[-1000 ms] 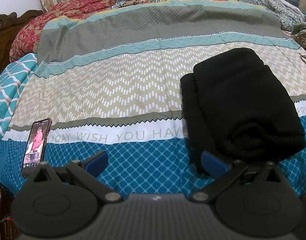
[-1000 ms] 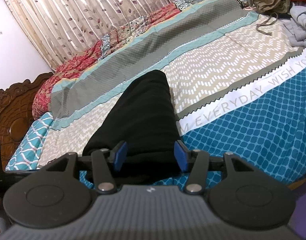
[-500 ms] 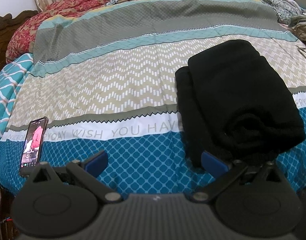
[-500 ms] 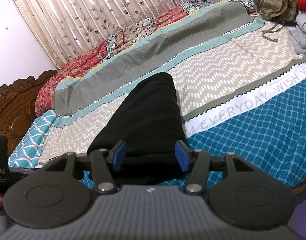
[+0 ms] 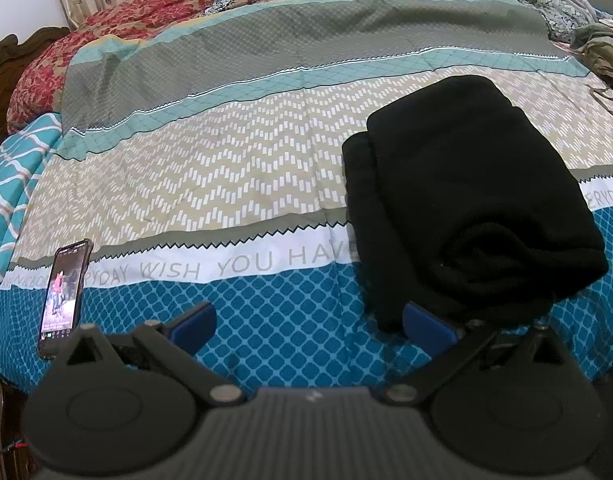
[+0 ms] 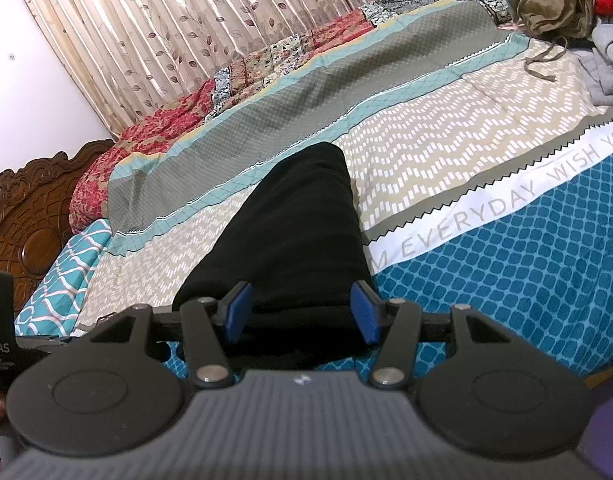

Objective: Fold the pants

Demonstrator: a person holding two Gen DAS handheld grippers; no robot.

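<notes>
Left wrist view: folded black fabric pants [image 5: 466, 200] lie in a thick, layered bundle on the bed w/ patterned bedspread [image 5: 226, 168], on the right side of the view, across the beige zigzag band, the white lettered band and the blue diamond band. Rolled folds show at the bundle's near end. Left tool [image 5: 308, 326] is wide open, nothing between its blue pads; the right-hand pad sits just at the near edge of the pants, contact can't be told. Black smartphone w/ lit screen [image 5: 63, 300] lies near the bed's left edge, well apart from the pants. Olive crumpled garment [image 5: 602, 48] at far right.

Right wrist view: same black pants [image 6: 294, 232] run away from the camera, straight ahead. Right tool [image 6: 300, 312] is partly open, its blue pads on either side of the bundle's near end; whether they press the cloth can't be told. Pink leaf-print curtain [image 6: 166, 28] and carved brown wooden headboard [image 6: 30, 216] at left. Pile of loose clothes [image 6: 566, 0] at top right, well apart from the pants.
</notes>
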